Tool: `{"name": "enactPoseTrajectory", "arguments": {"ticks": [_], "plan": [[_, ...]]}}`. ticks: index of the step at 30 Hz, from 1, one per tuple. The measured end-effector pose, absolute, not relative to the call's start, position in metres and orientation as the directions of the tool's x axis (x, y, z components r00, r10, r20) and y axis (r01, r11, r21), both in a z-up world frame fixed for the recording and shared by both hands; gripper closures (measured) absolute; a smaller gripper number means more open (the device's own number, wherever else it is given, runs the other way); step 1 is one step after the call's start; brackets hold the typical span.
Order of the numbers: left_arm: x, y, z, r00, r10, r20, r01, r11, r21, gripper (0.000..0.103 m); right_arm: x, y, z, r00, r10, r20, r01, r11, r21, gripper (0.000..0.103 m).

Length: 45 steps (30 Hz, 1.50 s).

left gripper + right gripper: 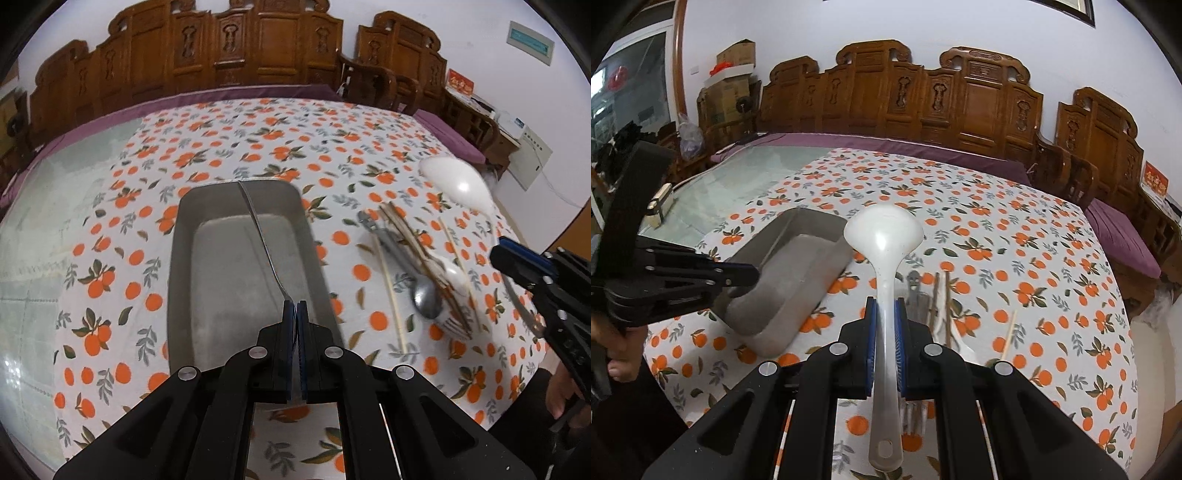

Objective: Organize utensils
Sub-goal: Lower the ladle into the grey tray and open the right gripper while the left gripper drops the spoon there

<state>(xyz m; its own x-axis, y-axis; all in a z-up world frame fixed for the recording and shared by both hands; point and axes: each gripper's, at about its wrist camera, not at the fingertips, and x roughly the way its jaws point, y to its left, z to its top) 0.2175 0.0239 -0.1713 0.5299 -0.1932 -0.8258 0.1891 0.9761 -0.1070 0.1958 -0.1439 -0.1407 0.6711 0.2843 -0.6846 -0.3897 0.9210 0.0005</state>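
My left gripper (295, 308) is shut on a thin metal utensil (260, 236); its handle points away over the grey metal tray (183, 258). The end in the pads is hidden. In the right wrist view the left gripper (753, 275) hovers at the near end of the tray (768, 332). My right gripper (884, 310) is shut on the handle of a white plastic ladle (882, 229), bowl forward, lifted above the cloth. The left wrist view shows the ladle (458, 181) and right gripper (502, 254) at the right. Right of the tray lies a pile of utensils (428, 273): a metal spoon, chopsticks, a white spoon, forks.
The table wears an orange-fruit patterned cloth (258, 147) with bare glass (55, 206) at the left. A purple bench cushion (923, 147) and carved wooden seat backs (960, 96) line the far side. Loose chopsticks (1010, 332) lie right of the pile. A hand (620, 354) holds the left gripper.
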Motion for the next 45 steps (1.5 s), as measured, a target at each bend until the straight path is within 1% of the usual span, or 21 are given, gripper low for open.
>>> {"name": "enactPoseTrajectory", "arguments": {"ticks": [7, 15, 16, 19, 22, 23, 24, 25, 27, 28, 30, 31, 33, 35, 36, 38, 45], "plan": [[0.231, 0.036, -0.193, 0.474, -0.211, -0.855, 0.181, 0.973, -0.140, 0.102, 0.197, -0.126, -0.144, 0.652, 0.281, -0.704, -0.406, 0.914, -0.011, 0.092], [0.235, 0.044, -0.201, 0.461, -0.201, -0.864, 0.178, 0.975, -0.131, 0.101, 0.199, -0.117, -0.144, 0.642, 0.274, -0.716, -0.413, 0.911, -0.021, 0.092], [0.235, 0.046, -0.200, 0.464, -0.207, -0.861, 0.179, 0.974, -0.138, 0.100, 0.199, -0.115, -0.144, 0.642, 0.275, -0.716, -0.414, 0.910, -0.022, 0.092], [0.231, 0.052, -0.192, 0.480, -0.208, -0.852, 0.175, 0.975, -0.138, 0.091, 0.198, -0.108, -0.142, 0.640, 0.278, -0.716, -0.422, 0.906, -0.025, 0.092], [0.225, 0.060, -0.181, 0.506, -0.198, -0.839, 0.167, 0.977, -0.130, 0.088, 0.199, -0.100, -0.141, 0.639, 0.288, -0.713, -0.430, 0.903, -0.020, 0.092], [0.221, 0.064, -0.175, 0.520, -0.188, -0.833, 0.161, 0.980, -0.120, 0.083, 0.199, -0.098, -0.140, 0.637, 0.294, -0.712, -0.432, 0.902, -0.014, 0.092], [0.218, 0.068, -0.169, 0.535, -0.178, -0.826, 0.159, 0.981, -0.109, 0.076, 0.200, -0.096, -0.139, 0.635, 0.302, -0.711, -0.435, 0.901, -0.005, 0.092], [0.216, 0.071, -0.165, 0.547, -0.171, -0.820, 0.158, 0.982, -0.099, 0.072, 0.202, -0.093, -0.139, 0.632, 0.309, -0.711, -0.437, 0.900, 0.003, 0.092], [0.210, 0.079, -0.156, 0.570, -0.153, -0.807, 0.154, 0.985, -0.078, 0.059, 0.204, -0.087, -0.139, 0.624, 0.323, -0.711, -0.441, 0.897, 0.019, 0.092], [0.208, 0.082, -0.153, 0.577, -0.144, -0.804, 0.151, 0.986, -0.068, 0.056, 0.206, -0.083, -0.139, 0.619, 0.329, -0.713, -0.444, 0.896, 0.028, 0.092], [0.203, 0.091, -0.144, 0.603, -0.121, -0.789, 0.139, 0.989, -0.046, 0.043, 0.210, -0.076, -0.141, 0.611, 0.340, -0.715, -0.447, 0.893, 0.042, 0.092], [0.201, 0.094, -0.141, 0.610, -0.116, -0.784, 0.134, 0.990, -0.042, 0.040, 0.212, -0.073, -0.142, 0.607, 0.344, -0.717, -0.449, 0.892, 0.049, 0.092], [0.197, 0.102, -0.134, 0.630, -0.100, -0.770, 0.121, 0.992, -0.030, 0.026, 0.216, -0.064, -0.144, 0.594, 0.356, -0.721, -0.454, 0.889, 0.064, 0.092], [0.193, 0.108, -0.130, 0.646, -0.088, -0.758, 0.111, 0.994, -0.021, 0.022, 0.220, -0.056, -0.148, 0.582, 0.364, -0.727, -0.457, 0.886, 0.077, 0.092], [0.191, 0.111, -0.129, 0.652, -0.080, -0.754, 0.104, 0.994, -0.015, 0.016, 0.222, -0.052, -0.149, 0.577, 0.367, -0.730, -0.458, 0.885, 0.083, 0.092], [0.188, 0.117, -0.126, 0.666, -0.064, -0.743, 0.089, 0.996, -0.006, 0.012, 0.229, -0.044, -0.153, 0.560, 0.376, -0.738, -0.456, 0.884, 0.104, 0.092], [0.182, 0.132, -0.121, 0.682, -0.040, -0.731, 0.062, 0.998, 0.004, 0.009, 0.252, -0.021, -0.170, 0.506, 0.396, -0.766, -0.435, 0.884, 0.170, 0.092]]}}
